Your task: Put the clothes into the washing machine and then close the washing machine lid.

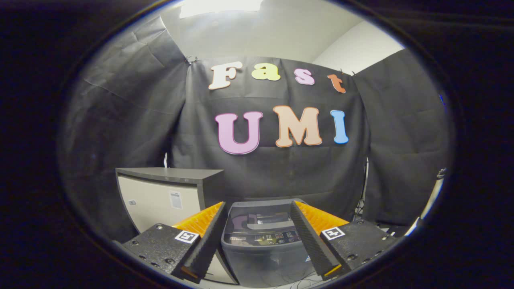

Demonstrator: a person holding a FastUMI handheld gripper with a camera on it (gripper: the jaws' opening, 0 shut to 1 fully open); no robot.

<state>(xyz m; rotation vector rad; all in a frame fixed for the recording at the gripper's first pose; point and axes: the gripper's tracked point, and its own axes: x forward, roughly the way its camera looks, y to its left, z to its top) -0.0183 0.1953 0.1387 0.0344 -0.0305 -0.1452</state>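
Grey washing machine [263, 241] beyond parted gripper [257, 208]

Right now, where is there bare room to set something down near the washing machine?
The flat grey top of the cabinet, left of the washing machine, looks bare. The washer's lid appears shut and flat, though dim. Cables crowd the floor in front of it. The gripper is open and holds nothing.
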